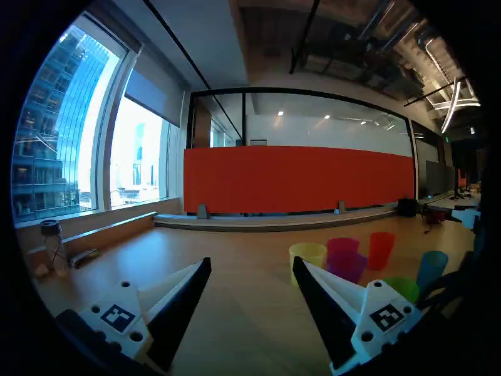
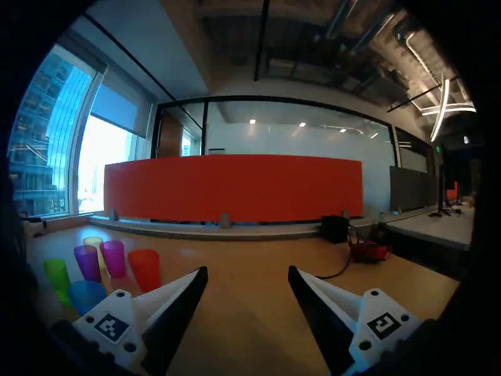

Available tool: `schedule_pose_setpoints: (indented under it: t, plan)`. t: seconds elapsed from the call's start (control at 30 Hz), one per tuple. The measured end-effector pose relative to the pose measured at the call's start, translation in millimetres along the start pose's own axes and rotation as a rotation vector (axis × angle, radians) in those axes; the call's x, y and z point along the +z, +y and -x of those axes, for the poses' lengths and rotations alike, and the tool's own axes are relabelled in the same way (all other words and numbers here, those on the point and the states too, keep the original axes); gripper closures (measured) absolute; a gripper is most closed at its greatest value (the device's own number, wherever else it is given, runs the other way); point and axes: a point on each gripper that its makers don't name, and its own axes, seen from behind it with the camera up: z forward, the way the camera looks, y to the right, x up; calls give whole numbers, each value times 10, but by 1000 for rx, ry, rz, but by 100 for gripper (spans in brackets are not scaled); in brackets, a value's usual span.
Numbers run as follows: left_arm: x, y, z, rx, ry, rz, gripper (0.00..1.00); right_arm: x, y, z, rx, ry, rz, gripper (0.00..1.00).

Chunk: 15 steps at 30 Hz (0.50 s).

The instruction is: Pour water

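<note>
Six plastic cups stand clustered on the wooden worktop [image 1: 250, 332], well short of its far edge under the red partition [image 1: 294, 178]: yellow cup [image 1: 307, 254], magenta cup [image 1: 342, 244], purple cup [image 1: 349, 266], red cup [image 1: 381, 249], blue cup [image 1: 432, 266], green cup [image 1: 401, 287]. The left tongs [image 1: 250, 260] are spread apart and empty, near the yellow cup. The right tongs [image 2: 247, 269] are also apart and empty, with the cluster off toward the worktop's window-side edge.

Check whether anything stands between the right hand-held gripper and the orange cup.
Nothing visible does. The orange cup stands to the left of the open right hand-held gripper; only wooden tabletop lies between them.
</note>
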Motion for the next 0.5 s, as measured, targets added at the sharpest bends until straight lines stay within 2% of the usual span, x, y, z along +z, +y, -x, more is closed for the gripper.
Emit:
schedule_pose_setpoints:
  t: [0.5]
  plan:
    - [-4,2,-1,0,0,0,3,3,8,-2,-1,-1,0,1]
